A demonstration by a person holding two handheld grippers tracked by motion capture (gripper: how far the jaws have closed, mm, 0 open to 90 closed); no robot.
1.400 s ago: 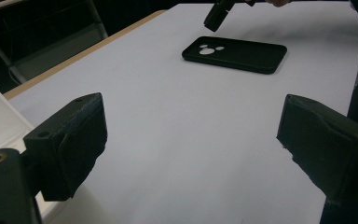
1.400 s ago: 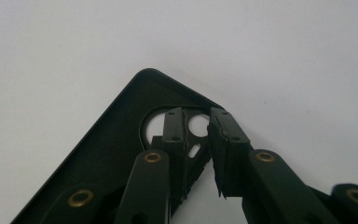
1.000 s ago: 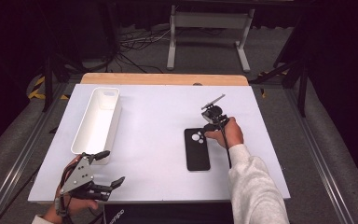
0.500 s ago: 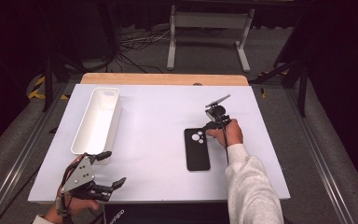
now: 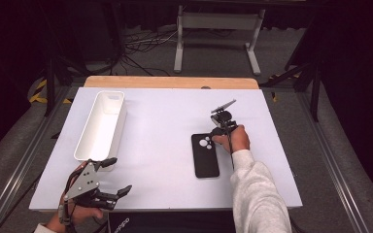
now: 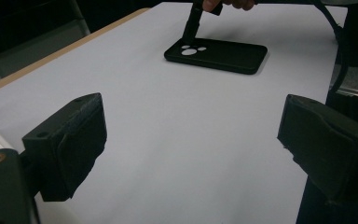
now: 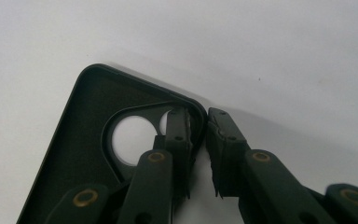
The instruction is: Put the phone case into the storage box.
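Your right gripper (image 7: 198, 140): jaws have just been closing over the corner rim of the black phone case (image 5: 205, 155), one inside the case, one outside; hand shifted slightly over that corner.

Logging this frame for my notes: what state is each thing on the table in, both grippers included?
Phone case: lying flat on the table, open side up, camera cut-outs at the far end.
Right gripper: jaws have just been closing, one inside and one outside the case's corner wall, about pinching it.
Left gripper: open, holding nothing, near the front edge.
White bin: upright, nothing seen in it.
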